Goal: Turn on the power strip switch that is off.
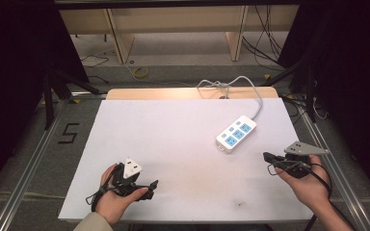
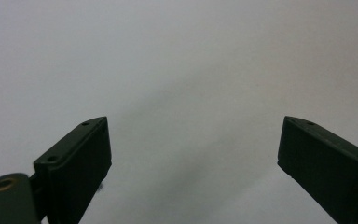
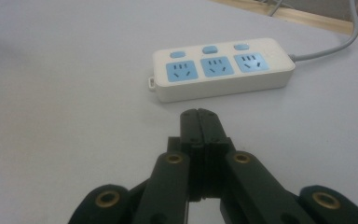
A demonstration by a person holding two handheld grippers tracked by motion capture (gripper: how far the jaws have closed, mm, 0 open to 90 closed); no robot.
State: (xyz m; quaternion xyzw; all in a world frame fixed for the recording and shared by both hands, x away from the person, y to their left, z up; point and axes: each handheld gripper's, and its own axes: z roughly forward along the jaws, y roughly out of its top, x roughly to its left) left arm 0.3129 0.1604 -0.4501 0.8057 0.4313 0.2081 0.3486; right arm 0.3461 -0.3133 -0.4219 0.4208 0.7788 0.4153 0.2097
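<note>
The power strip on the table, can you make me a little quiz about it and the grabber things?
1. How many blue sockets does the power strip have?
2. True or false: the right gripper has its jaws shut with nothing between them.
3. Which gripper is open: A) left gripper, B) right gripper?

Key: 1. Three, each with a blue button beside it. 2. True; it points at the strip without touching it. 3. A, over the bare white table.

The left gripper point(image 1: 151, 185) rests low in its hand, jaws spread wide. The right gripper point(image 1: 266, 156) hovers, jaws pressed together, empty
</note>
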